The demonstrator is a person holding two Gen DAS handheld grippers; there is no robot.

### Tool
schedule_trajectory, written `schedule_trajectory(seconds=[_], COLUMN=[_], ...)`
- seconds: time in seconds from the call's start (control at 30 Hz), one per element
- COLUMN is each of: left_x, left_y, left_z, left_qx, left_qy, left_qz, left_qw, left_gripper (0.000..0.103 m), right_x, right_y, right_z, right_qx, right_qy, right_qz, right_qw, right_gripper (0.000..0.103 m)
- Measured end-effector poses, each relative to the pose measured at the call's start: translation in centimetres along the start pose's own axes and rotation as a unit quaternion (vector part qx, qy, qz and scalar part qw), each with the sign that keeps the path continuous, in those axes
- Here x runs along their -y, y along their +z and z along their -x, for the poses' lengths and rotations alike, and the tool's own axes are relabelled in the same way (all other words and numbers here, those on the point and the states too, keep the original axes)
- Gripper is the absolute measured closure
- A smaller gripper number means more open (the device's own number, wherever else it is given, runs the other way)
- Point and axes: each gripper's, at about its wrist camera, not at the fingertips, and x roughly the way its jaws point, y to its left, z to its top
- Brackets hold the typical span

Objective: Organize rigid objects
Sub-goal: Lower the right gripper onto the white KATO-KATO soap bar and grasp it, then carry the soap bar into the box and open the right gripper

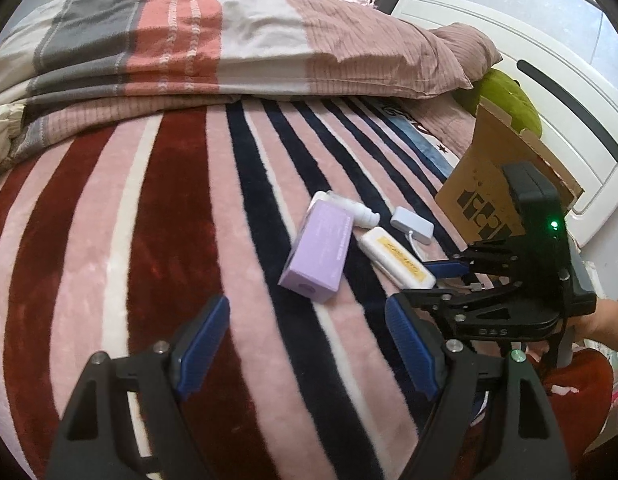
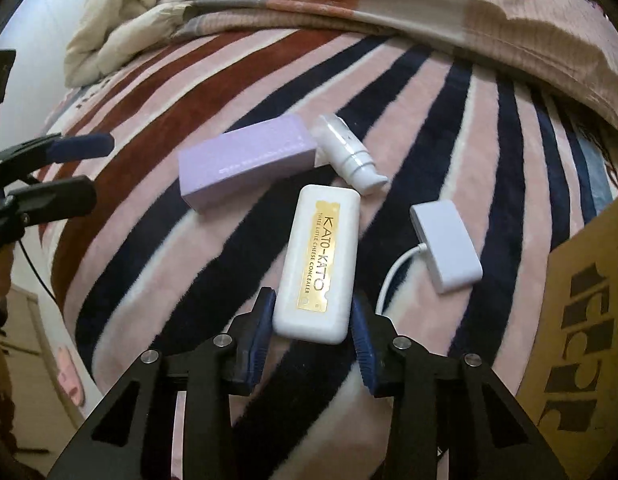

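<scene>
Both tongs showed: the left gripper (image 1: 307, 350) stood spread over bare striped blanket (image 1: 157, 240) at the bottom of its view, pinching nothing, while the right gripper (image 2: 313, 330) straddled the near end of the white case (image 2: 319, 262), pads at its two sides, though whether they pressed it was hard to make out. That case lay flat at centre frame, its long axis running from the jaws toward the upper middle, gold label up, just below the purple box (image 2: 245, 162) and pump bottle (image 2: 347, 152). At right the adapter (image 2: 447, 244) trailed a cable cut off behind the gripper, and the cardboard box (image 2: 585, 320) ran past the frame's edge.
</scene>
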Motion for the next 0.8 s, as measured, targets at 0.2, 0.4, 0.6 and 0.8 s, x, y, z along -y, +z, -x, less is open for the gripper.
schedule_trajectory(seconds=[0.2,0.4,0.6,0.8], left_x=[1.4,4.5,10.0,15.8], left_y=[1.0,4.0,8.9,13.0], left_z=[-1.4,-1.7,-0.2,0.5], left_qx=[-0.002,0.010,0.041,0.054], left_qy=[-0.028,-0.073,-0.124,-0.146], left_qz=[0.002,-0.016,-0.068,-0.118], left_qw=[0.9996,0.9972,0.9891,0.9807], left_gripper=[0.025,0.025,0.030,0.048], right_x=[0.5,-0.8,-1.5,1.2], right_y=[0.9,0.6,0.9,0.5], right_z=[-1.0,2.5,11.1,16.6], right_qx=[0.019,0.064,0.155,0.212], right_qy=[0.004,-0.015,-0.001,-0.018], right_qz=[-0.043,-0.012,0.005,-0.017], right_qw=[0.999,0.998,0.988,0.977], right_gripper=[0.071,0.072,0.072,0.072])
